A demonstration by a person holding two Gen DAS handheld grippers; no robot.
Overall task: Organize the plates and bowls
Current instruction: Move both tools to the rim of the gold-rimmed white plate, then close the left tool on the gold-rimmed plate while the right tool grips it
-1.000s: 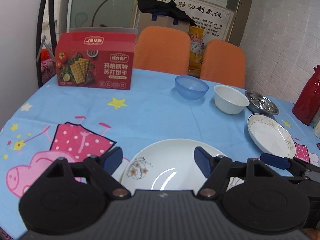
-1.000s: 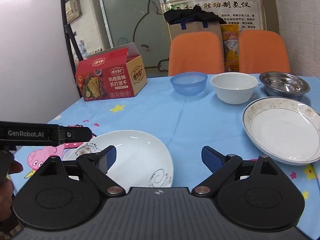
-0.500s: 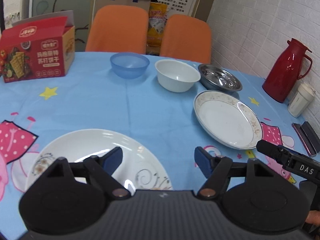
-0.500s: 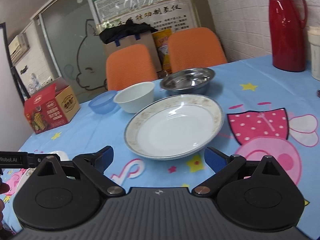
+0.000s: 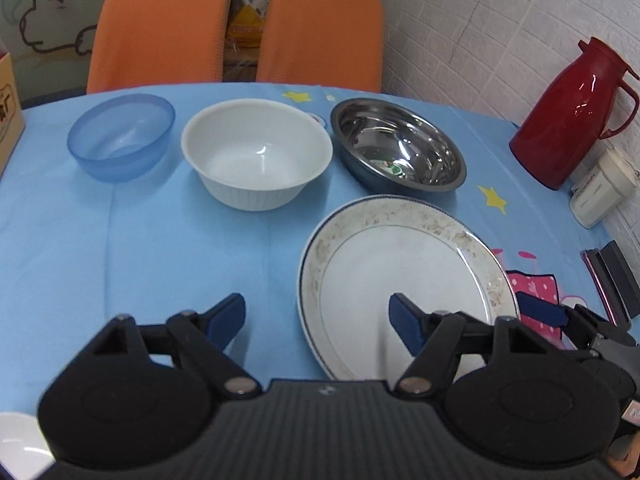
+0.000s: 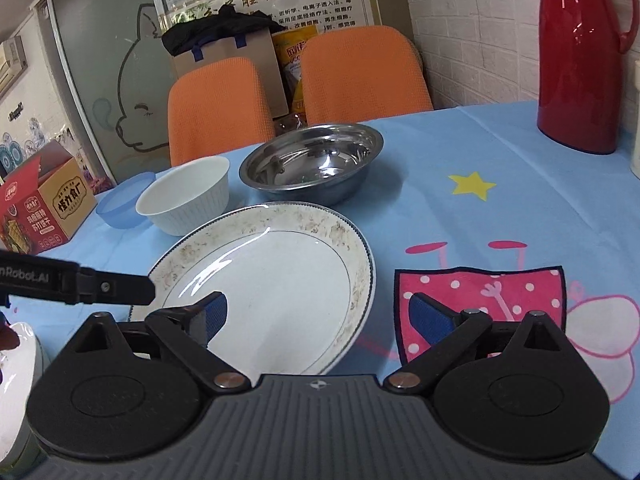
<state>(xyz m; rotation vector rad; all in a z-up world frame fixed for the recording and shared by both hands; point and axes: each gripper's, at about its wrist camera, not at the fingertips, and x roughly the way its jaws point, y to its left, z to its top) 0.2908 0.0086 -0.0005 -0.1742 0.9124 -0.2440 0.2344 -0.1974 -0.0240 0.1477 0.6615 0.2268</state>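
A patterned-rim plate (image 5: 404,276) (image 6: 272,276) lies on the blue tablecloth. Behind it stand a steel bowl (image 5: 398,146) (image 6: 312,162), a white bowl (image 5: 256,152) (image 6: 186,196) and a blue bowl (image 5: 120,134) (image 6: 122,204) in a row. My left gripper (image 5: 318,322) is open and empty above the plate's left edge. My right gripper (image 6: 318,316) is open and empty over the plate's near right edge. A second white plate shows only as a sliver at the lower left (image 5: 18,444) (image 6: 18,364).
A red thermos (image 5: 576,112) (image 6: 580,56) stands at the right by the brick wall, with a white device (image 5: 604,188) beside it. A red cracker box (image 6: 40,208) sits at the left. Two orange chairs (image 5: 236,28) stand behind the table.
Both grippers have swung right, away from the flowered white plate, and moved closer to the patterned-rim plate. Both stayed open.
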